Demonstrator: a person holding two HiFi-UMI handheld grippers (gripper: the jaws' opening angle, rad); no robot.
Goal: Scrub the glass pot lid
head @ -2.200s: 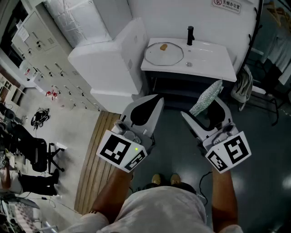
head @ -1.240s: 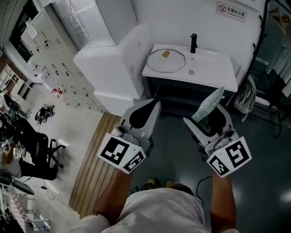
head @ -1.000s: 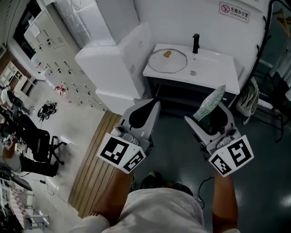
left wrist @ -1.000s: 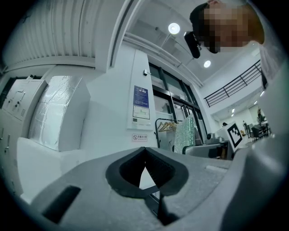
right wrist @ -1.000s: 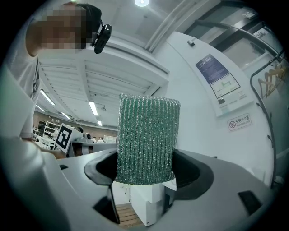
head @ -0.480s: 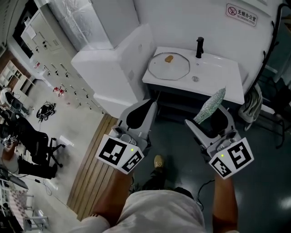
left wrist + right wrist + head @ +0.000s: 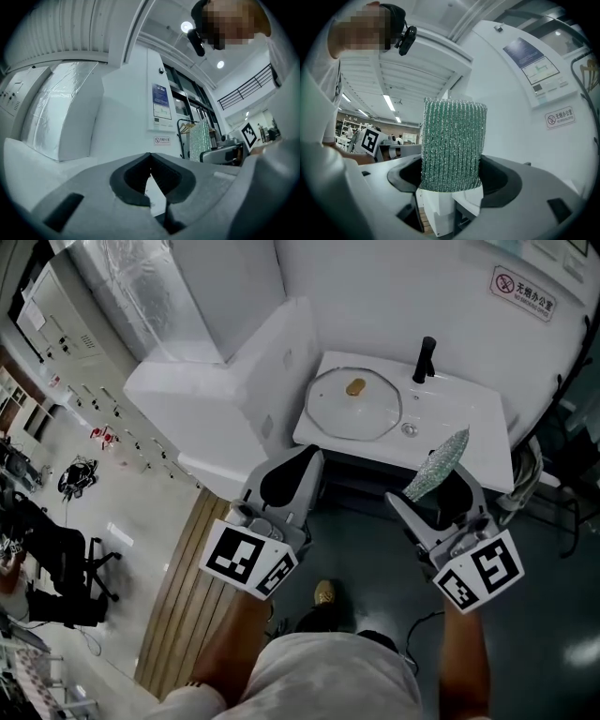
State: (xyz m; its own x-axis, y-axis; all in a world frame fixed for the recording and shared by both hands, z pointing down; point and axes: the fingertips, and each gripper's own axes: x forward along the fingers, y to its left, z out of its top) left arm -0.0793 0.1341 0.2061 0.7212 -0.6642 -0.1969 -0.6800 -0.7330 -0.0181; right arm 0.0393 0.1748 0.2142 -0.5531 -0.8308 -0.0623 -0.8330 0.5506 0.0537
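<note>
Although both grippers hang short of the sink counter (image 7: 469, 418), the glass pot lid (image 7: 354, 407) lies flat on its left end, knob up, ahead of them. The left gripper (image 7: 314, 457), jaws together and empty, is nearer, almost straight before the lid. The right gripper (image 7: 431, 488) is clamped on 1 green scouring pad (image 7: 437, 463) that stands up from its jaws; it likely must go forward and leftward.
</note>
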